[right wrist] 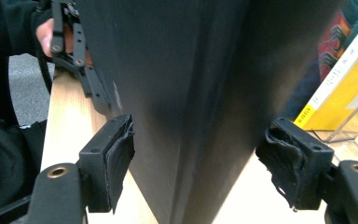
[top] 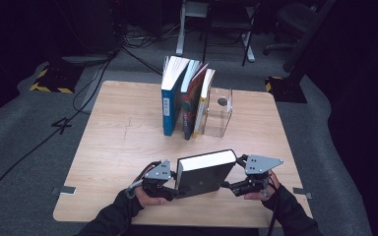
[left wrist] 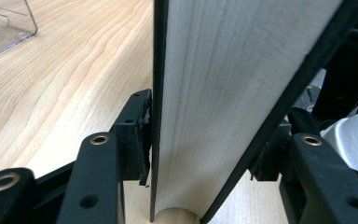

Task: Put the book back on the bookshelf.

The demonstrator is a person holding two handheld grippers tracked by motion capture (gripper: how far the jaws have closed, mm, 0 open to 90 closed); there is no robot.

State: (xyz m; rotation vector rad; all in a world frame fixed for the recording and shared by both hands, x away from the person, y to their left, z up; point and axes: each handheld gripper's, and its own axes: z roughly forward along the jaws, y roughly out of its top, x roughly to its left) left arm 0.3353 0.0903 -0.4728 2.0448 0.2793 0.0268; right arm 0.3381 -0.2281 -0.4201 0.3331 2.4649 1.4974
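Nearest the person's edge of the tabletop [top: 118,128], a thick black-covered book [top: 204,173] stands tilted on its lower edge, its pale block of pages facing up and toward the left hand. The left gripper [top: 170,184] has the book's left end between its jaws; in the left gripper view the left pad presses flat against the black cover and the right jaw sits against the other cover, so this gripper is clenched on the book [left wrist: 223,93]. The right gripper [top: 229,187] comes in at the book's right end. In the right gripper view its 2 worn pads stand on either side of the dark spine corner [right wrist: 182,102], the left pad just at the cover and the right pad apart from it with a visible gap, so this gripper is released around the book rather than pressing it. Farther up the tabletop, well apart from the held book, 3 books lean together: a blue book [top: 171,96], a red-and-dark patterned book [top: 193,101] and a yellow-spined book [top: 203,105]. Just beside them on the right stands a clear plastic bookend [top: 220,113], touching the yellow-spined one.
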